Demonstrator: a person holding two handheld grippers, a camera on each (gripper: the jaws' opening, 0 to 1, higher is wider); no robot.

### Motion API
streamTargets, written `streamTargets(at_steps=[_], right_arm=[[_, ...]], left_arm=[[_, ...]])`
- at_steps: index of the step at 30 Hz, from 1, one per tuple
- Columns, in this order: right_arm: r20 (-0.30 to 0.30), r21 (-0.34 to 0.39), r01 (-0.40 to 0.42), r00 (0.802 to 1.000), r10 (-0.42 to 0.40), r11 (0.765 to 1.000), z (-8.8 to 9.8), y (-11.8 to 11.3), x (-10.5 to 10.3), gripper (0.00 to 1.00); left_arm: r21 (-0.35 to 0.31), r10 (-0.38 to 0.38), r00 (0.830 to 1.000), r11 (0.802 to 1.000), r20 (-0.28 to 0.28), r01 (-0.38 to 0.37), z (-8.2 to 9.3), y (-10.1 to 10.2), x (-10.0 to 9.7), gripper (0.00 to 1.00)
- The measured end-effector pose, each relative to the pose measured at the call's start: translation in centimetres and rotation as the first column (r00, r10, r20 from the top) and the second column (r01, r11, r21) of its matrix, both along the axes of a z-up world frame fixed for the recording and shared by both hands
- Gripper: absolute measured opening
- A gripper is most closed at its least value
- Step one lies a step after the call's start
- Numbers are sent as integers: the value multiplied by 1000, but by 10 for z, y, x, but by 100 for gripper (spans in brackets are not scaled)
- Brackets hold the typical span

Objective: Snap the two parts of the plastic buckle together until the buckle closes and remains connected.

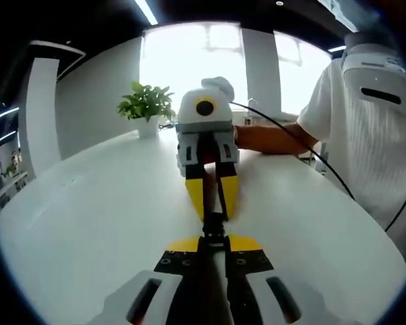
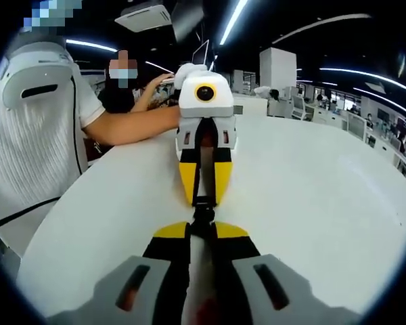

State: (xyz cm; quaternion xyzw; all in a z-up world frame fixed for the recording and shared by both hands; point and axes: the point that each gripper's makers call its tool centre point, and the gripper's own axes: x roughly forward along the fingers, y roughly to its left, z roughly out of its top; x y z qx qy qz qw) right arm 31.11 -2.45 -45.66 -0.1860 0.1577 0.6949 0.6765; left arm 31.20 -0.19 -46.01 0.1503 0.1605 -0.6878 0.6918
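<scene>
While the buckle [image 1: 214, 223] hangs above the middle of the white table [image 1: 88, 223], pinched from both ends, I judge the main risk is misalignment: if either hand rolls, the halves could jam instead of clicking. My left gripper [image 1: 214, 238] is clenched on one half and my right gripper [image 2: 203, 229] on the other, facing each other. Whether the halves have latched I cannot tell. A potted plant [image 1: 146, 107] stands at the table's far edge.
</scene>
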Motion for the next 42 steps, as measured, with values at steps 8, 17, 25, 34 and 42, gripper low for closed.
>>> streamTargets(at_steps=[8, 17, 25, 34, 42], right_arm=[[17, -1, 56, 998, -56, 998, 1, -3, 4, 15], [23, -6, 83, 996, -83, 997, 0, -6, 8, 12], [21, -21, 89, 996, -89, 996, 0, -4, 6, 11], [39, -49, 139, 990, -137, 989, 0, -3, 6, 10], [32, -46, 134, 991, -133, 990, 0, -2, 6, 9]], left_arm=[[1, 8, 1000, 1000, -1, -8, 0, 0, 1, 10], [0, 8, 1000, 1000, -5, -8, 0, 0, 1, 10], [-3, 8, 1000, 1000, -9, -8, 0, -2, 1, 10], [-3, 22, 1000, 1000, -10, -22, -1, -1, 2, 9], [2, 24, 1000, 1000, -15, -24, -1, -2, 3, 9]])
